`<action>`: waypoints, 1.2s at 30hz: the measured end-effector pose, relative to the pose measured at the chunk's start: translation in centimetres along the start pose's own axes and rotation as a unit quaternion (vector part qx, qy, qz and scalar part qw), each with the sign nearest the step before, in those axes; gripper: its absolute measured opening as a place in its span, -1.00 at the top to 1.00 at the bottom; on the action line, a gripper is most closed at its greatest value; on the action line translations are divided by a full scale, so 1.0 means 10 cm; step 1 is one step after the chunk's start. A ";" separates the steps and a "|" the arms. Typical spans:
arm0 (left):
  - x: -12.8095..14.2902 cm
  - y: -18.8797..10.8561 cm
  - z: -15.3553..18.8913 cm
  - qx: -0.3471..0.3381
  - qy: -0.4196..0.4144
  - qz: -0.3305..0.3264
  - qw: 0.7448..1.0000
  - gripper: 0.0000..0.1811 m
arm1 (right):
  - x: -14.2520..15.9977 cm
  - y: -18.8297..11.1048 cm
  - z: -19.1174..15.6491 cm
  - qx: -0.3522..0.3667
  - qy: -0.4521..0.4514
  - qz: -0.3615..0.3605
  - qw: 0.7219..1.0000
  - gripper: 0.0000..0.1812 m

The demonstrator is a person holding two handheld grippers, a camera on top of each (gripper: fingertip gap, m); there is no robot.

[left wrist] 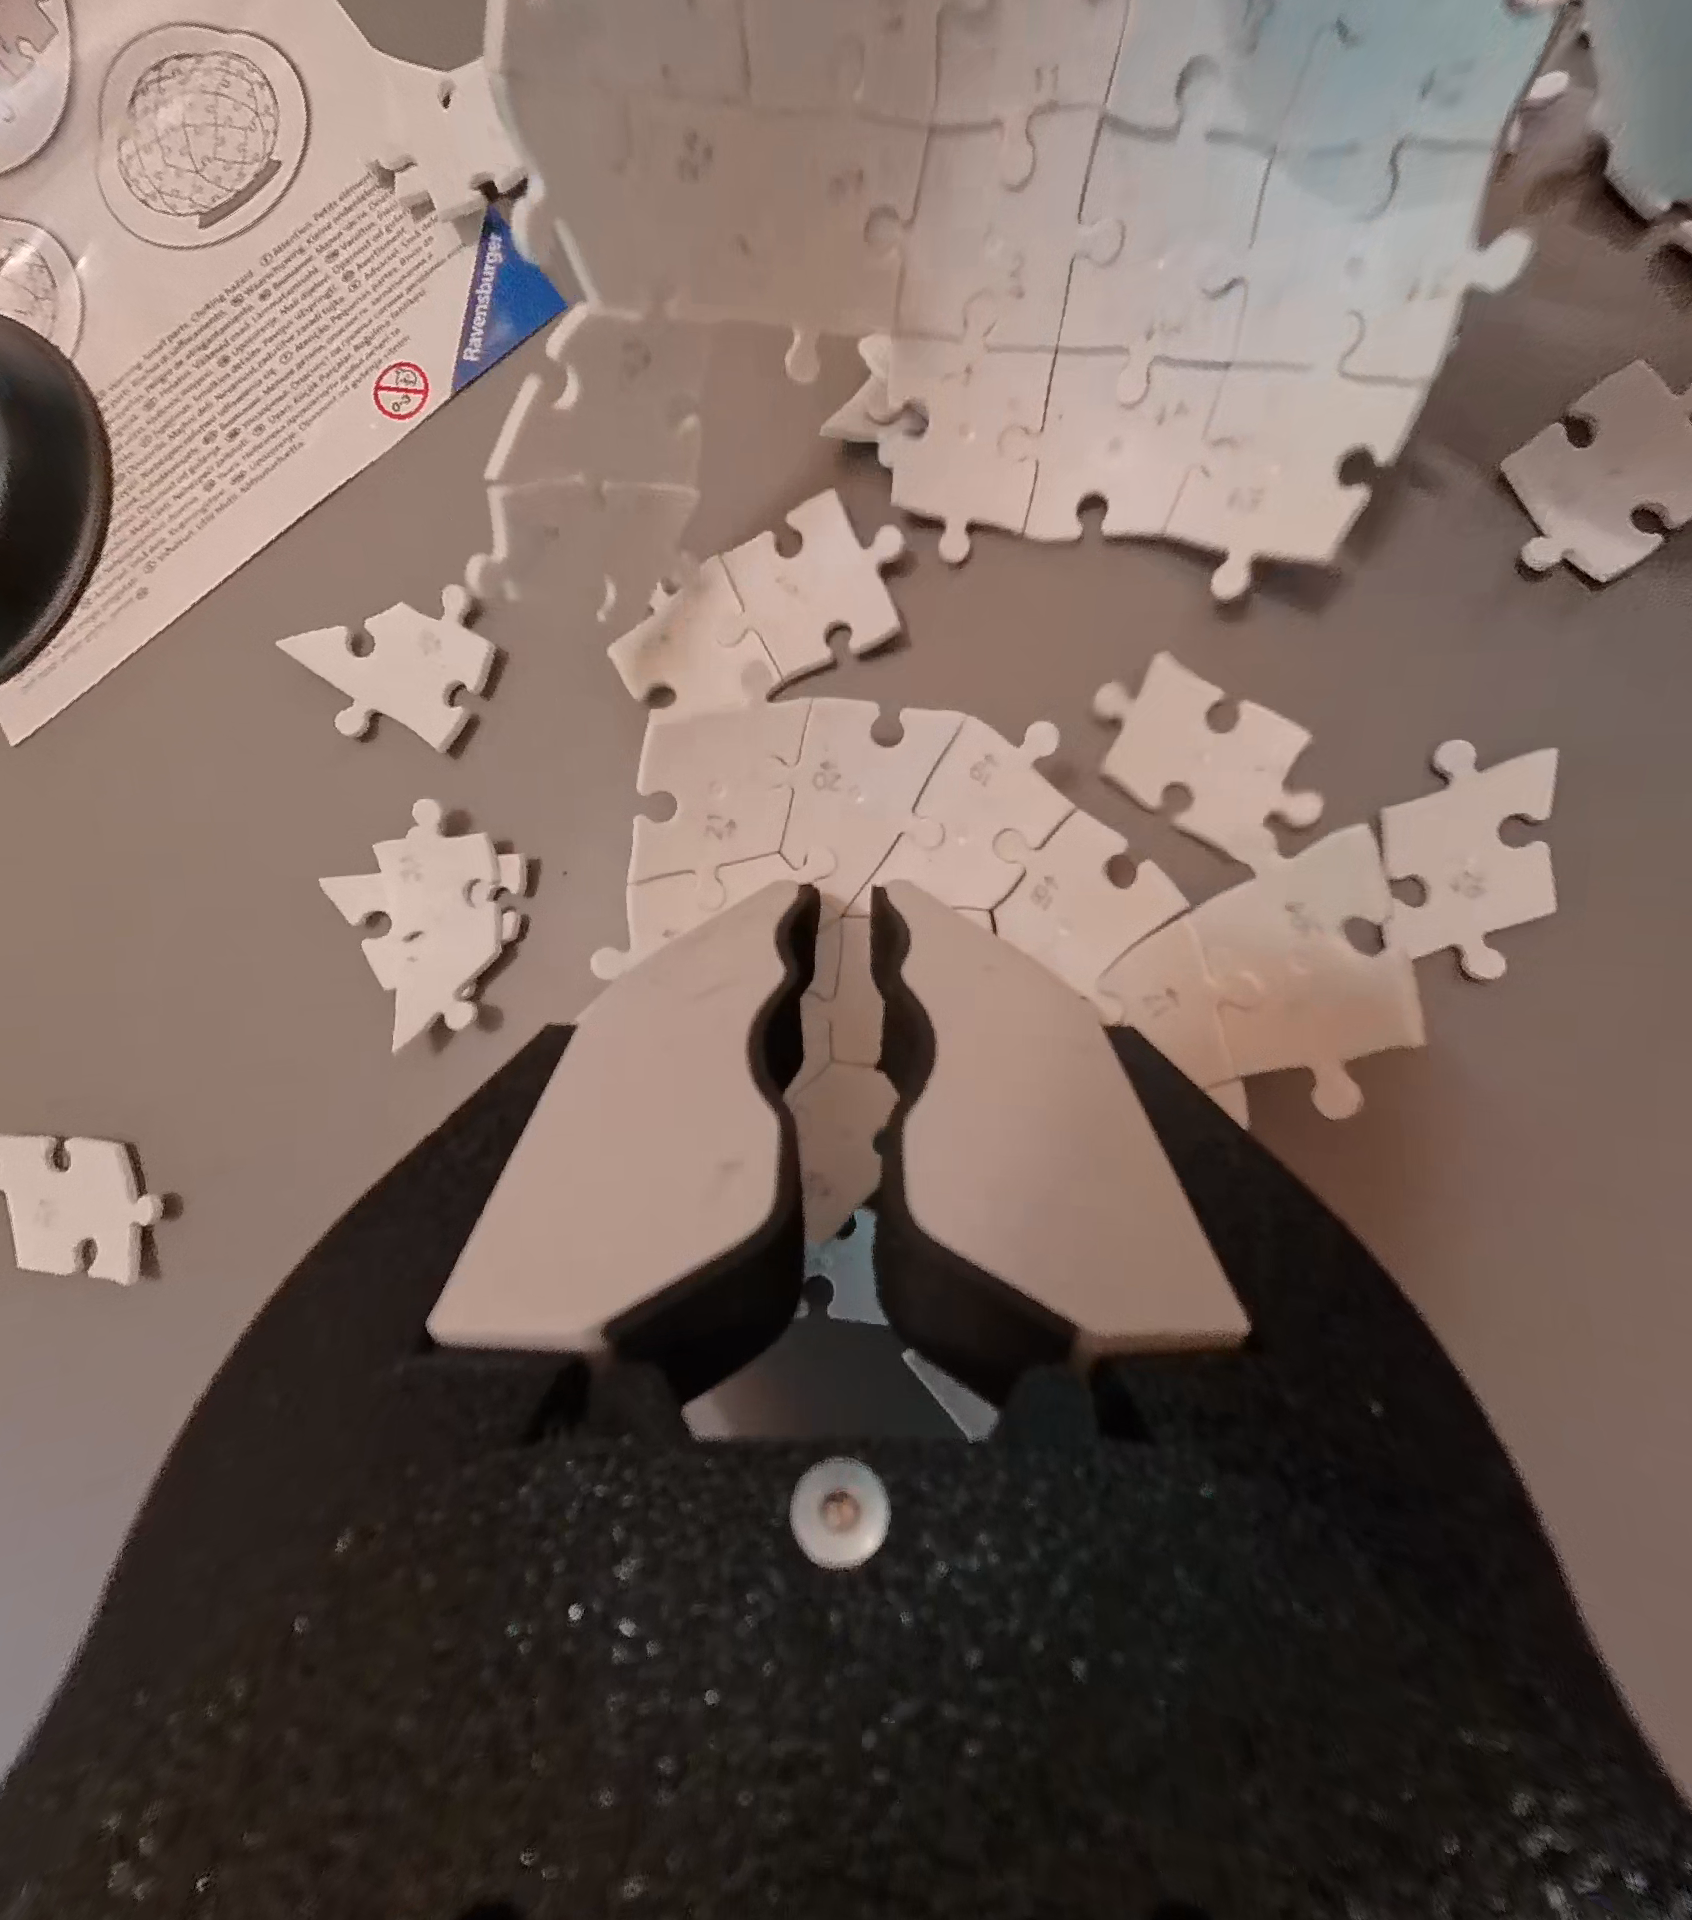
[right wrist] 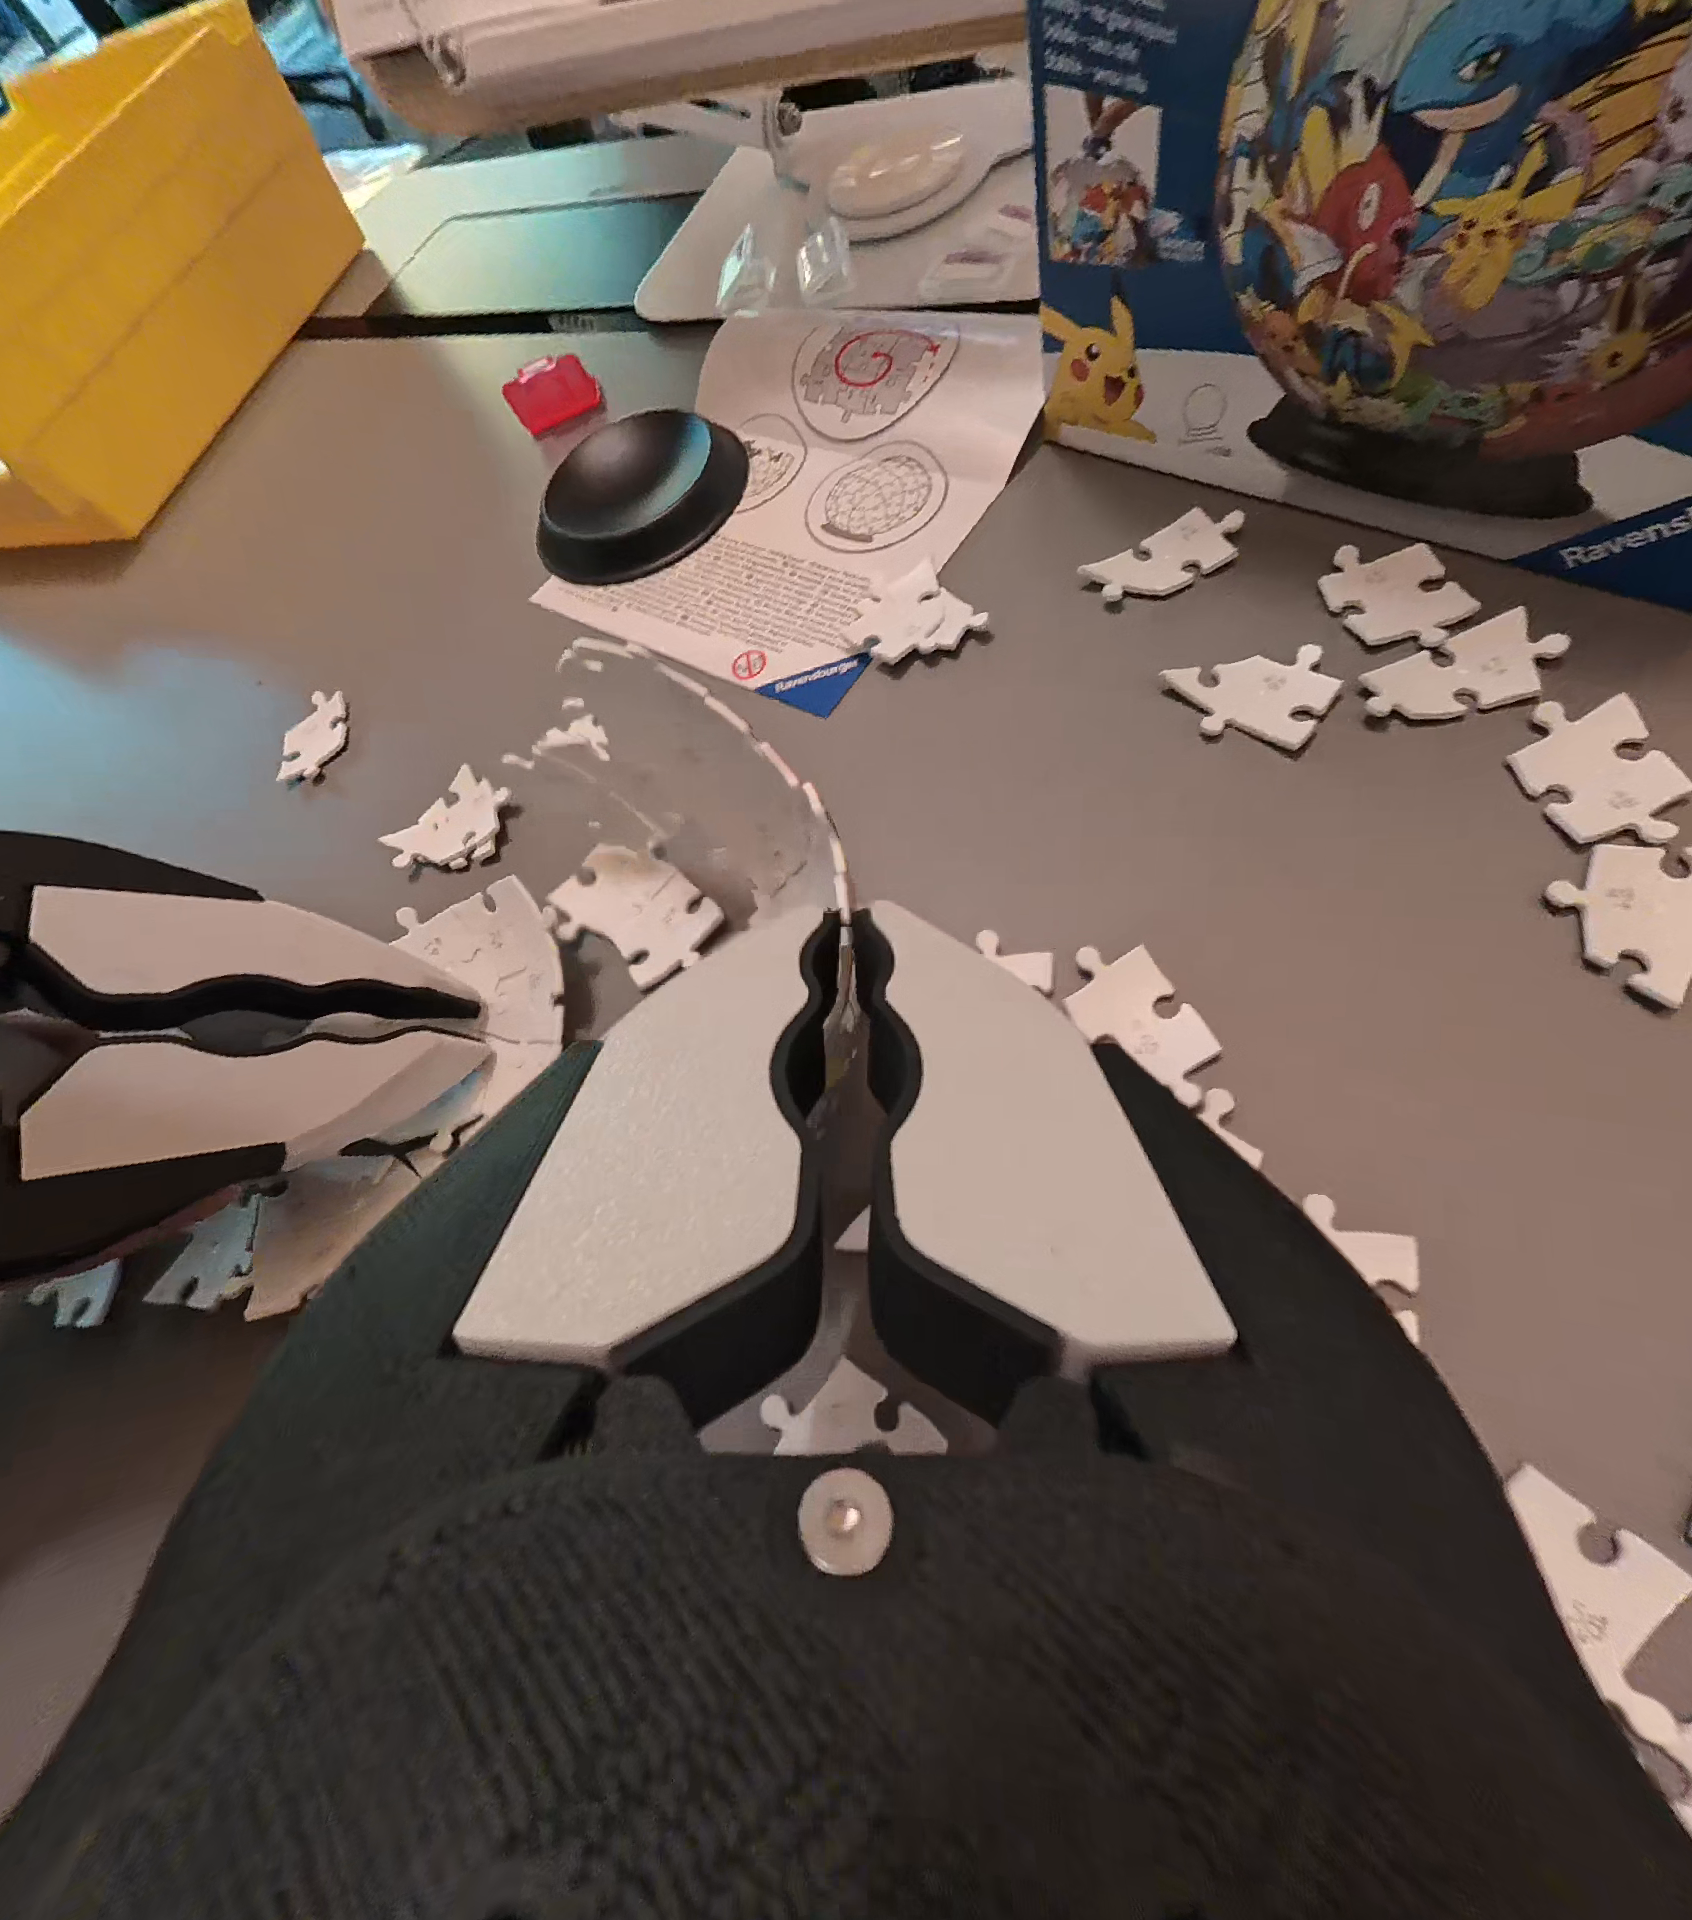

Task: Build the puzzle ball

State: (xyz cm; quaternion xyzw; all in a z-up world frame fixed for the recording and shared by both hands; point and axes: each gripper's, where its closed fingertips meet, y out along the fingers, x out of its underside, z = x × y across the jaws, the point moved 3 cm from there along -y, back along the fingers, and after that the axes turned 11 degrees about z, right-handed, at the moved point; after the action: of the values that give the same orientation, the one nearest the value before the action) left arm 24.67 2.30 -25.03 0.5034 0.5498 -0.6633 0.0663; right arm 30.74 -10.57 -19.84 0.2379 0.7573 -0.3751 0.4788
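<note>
My left gripper (left wrist: 844, 909) is shut on a small curved section of joined white puzzle pieces (left wrist: 883, 810), which fans out past its fingertips low over the grey table. My right gripper (right wrist: 850, 925) is shut on the edge of a larger curved section (right wrist: 707, 790), seen edge-on and blurred. That section stands upright in the left wrist view (left wrist: 1185, 343), just beyond the small one. The left gripper also shows in the right wrist view (right wrist: 473, 1013), at the left, holding the small section (right wrist: 509, 956).
Loose white pieces lie around (left wrist: 68, 1205) (left wrist: 395, 675) (right wrist: 1600, 779). A black round stand (right wrist: 644, 499) sits on an instruction sheet (right wrist: 873, 488). The puzzle box (right wrist: 1444, 260) stands at the back right, a yellow bin (right wrist: 94, 270) at the back left, and a small red object (right wrist: 551, 400) behind the stand. The tips of one gripper are about 12 centimeters away from the tips of the other. The small red object (right wrist: 551, 400) sits 30 centimeters or so from the ends of my left fingers.
</note>
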 end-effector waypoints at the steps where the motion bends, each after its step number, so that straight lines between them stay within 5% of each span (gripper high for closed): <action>1: 0.00 0.00 0.00 0.002 -0.001 -0.001 1.000 0.90 | -0.02 -0.01 0.03 0.001 0.008 0.006 1.000 0.97; 25: 0.03 -0.06 -0.03 0.017 0.008 -0.019 1.000 0.77 | 0.13 -0.01 0.15 -0.038 0.101 -0.007 0.994 0.97; 36: -0.10 -0.24 -0.18 0.023 -0.024 0.036 0.999 0.76 | 0.12 -0.05 0.16 -0.050 0.119 0.003 0.992 0.97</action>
State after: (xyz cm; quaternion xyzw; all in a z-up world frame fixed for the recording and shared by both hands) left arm 24.69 4.24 -22.53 0.5083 0.5143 -0.6846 0.0921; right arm 30.73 -12.17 -21.19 0.2587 0.8259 -0.3046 0.3976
